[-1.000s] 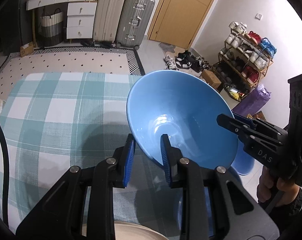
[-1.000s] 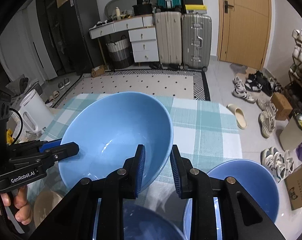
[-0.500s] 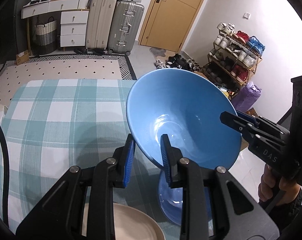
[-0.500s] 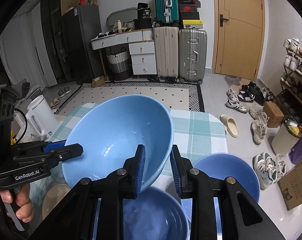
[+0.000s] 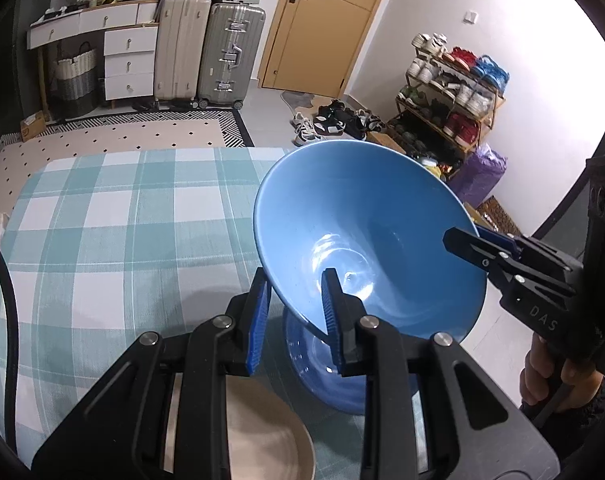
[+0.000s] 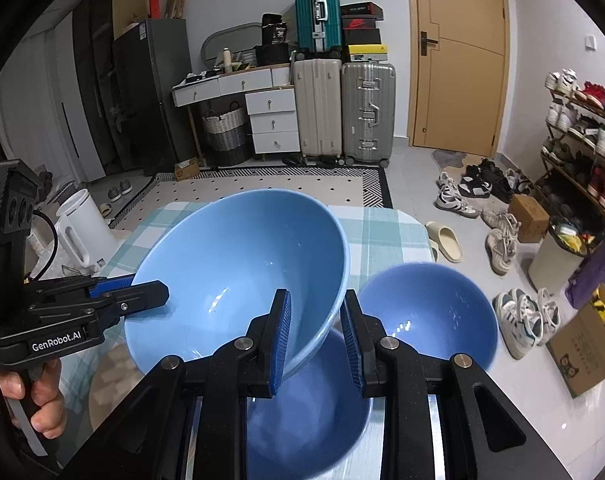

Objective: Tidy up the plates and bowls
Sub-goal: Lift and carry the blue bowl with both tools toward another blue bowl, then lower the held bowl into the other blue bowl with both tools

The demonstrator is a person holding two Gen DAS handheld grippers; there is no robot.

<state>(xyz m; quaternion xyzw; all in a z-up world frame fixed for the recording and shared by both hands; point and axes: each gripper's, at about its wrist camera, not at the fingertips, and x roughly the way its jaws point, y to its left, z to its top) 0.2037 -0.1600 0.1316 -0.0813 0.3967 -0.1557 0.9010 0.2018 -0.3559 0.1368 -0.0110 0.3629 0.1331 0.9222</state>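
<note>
Both grippers carry one large blue bowl (image 5: 366,232) (image 6: 238,272) in the air above the table with the teal checked cloth (image 5: 114,216). My left gripper (image 5: 294,314) is shut on the bowl's near rim in the left wrist view. My right gripper (image 6: 316,340) is shut on the opposite rim. In the left wrist view the right gripper (image 5: 468,244) shows at the bowl's right edge. In the right wrist view the left gripper (image 6: 142,292) shows at the bowl's left edge. Under the carried bowl sits a second blue bowl (image 5: 322,372) (image 6: 310,412), and a third blue bowl (image 6: 430,316) stands to its right. A beige plate (image 5: 262,432) lies near the left gripper.
A white kettle (image 6: 82,228) stands past the table's left side, and a black cable (image 5: 2,280) hangs at the left. Beyond the table lie a dotted rug (image 5: 114,140), suitcases (image 6: 366,108), a shoe rack (image 5: 450,92) and loose shoes (image 6: 502,240).
Both grippers have lifted the blue bowl and drawn it back over the table. The bowls and the beige plate beneath have come further into view. Neither grip has changed.
</note>
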